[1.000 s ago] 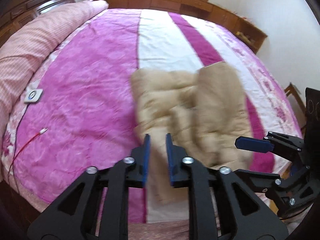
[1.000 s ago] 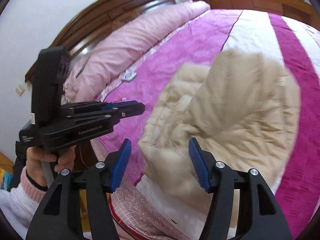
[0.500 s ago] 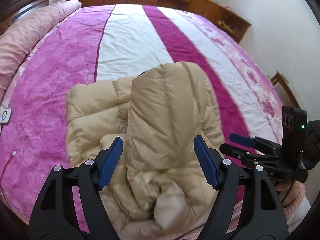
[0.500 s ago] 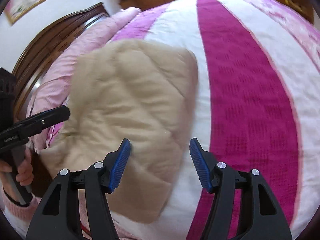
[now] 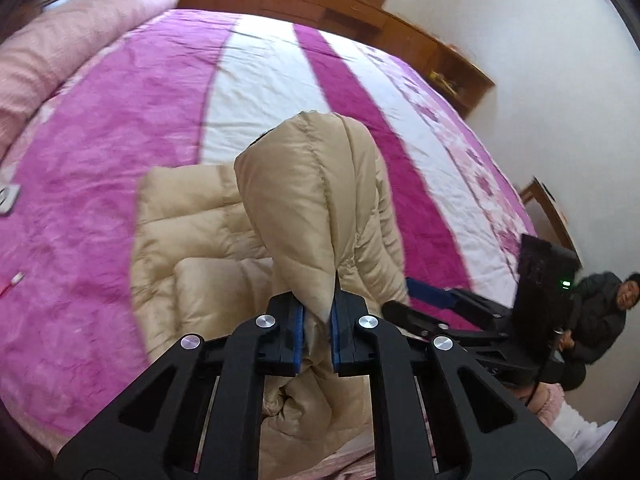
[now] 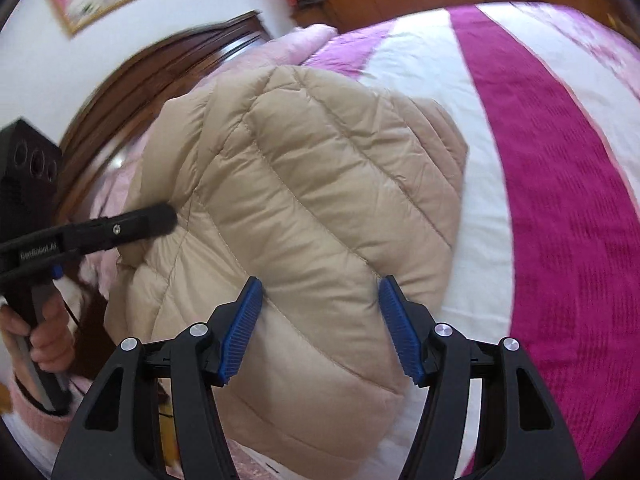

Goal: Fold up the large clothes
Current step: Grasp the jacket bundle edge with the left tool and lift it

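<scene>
A beige quilted puffer jacket point(image 5: 304, 200) lies bunched near the front edge of a bed with a pink and white striped cover point(image 5: 100, 140). My left gripper point(image 5: 318, 312) is shut on a raised fold of the jacket, and the fabric is pinched between its blue pads. In the right wrist view the jacket point(image 6: 312, 184) fills the middle, and the left gripper point(image 6: 160, 216) reaches into its left side. My right gripper point(image 6: 320, 320) is open, its blue pads spread wide just over the jacket's near edge. The right gripper point(image 5: 412, 300) also shows beside the jacket's right side.
A pink rolled quilt point(image 5: 60, 40) lies by the dark wooden headboard point(image 6: 160, 64). Wooden cabinets point(image 5: 320, 0) run under the window. A person in a dark coat point(image 5: 600, 312) sits low at the right. A white controller point(image 5: 8, 200) and a red cable point(image 5: 16, 280) lie at the bed's left.
The left jaws spread wide around the jacket, then closed on a fold of it. The right gripper came lower and nearer over the jacket, staying equally open.
</scene>
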The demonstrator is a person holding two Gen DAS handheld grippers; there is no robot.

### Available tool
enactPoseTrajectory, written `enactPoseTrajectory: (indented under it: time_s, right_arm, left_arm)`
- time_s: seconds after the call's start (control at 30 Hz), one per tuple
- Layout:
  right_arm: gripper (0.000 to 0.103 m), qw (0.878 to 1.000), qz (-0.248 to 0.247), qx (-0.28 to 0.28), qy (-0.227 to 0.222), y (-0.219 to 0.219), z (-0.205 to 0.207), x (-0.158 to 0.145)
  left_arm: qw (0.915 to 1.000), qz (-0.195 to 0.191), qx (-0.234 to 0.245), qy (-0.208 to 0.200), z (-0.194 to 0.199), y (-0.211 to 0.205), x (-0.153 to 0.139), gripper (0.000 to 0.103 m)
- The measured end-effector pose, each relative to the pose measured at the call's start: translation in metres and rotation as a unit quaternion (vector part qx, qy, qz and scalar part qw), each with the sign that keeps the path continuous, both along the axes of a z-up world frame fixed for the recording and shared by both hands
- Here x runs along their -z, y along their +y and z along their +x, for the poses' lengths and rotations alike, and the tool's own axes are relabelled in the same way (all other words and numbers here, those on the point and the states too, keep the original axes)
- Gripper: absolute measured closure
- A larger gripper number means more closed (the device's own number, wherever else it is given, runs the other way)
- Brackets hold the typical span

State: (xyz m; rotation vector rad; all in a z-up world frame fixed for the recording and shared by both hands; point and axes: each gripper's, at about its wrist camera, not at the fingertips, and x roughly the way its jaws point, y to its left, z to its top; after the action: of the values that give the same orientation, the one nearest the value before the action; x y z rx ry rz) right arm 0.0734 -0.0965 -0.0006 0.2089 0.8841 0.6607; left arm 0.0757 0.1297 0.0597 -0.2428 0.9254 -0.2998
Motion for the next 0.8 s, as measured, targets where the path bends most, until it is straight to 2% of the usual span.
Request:
enactPoseTrajectory:
  time_s: [0.1, 0.3, 0.43, 0.67, 0.77, 0.8]
  right_arm:
    - [0.041, 0.999, -0.034, -0.025, -0.019, 0.029, -0.004, 0.0]
    - [0.041, 0.994, -0.068, -0.069, -0.042, 0.072, -0.012, 0.003]
    - [0.041, 0.992, -0.078, -0.09, -0.043, 0.09, -0.014, 0.01]
    - [0.042, 0.989, -0.094, -0.102, -0.052, 0.098, -0.02, 0.016]
    - [0.042, 0.991, -0.083, -0.093, -0.048, 0.084, -0.027, 0.006]
    - [0.042, 0.991, -0.082, -0.09, -0.051, 0.078, -0.03, 0.003]
  left_arm:
    - [0.9987, -0.014, -0.045, 0.019, -0.011, 0.031, 0.02, 0.093]
    - [0.992, -0.044, -0.108, 0.047, -0.025, 0.074, 0.056, 0.092]
    - [0.9898, -0.025, -0.128, 0.059, -0.029, 0.084, 0.078, 0.091]
    - [0.9873, -0.03, -0.139, 0.071, -0.03, 0.095, 0.105, 0.085]
    - [0.9869, -0.001, -0.147, 0.066, -0.031, 0.092, 0.101, 0.068]
    - [0.9857, 0.017, -0.155, 0.063, -0.031, 0.092, 0.099, 0.057]
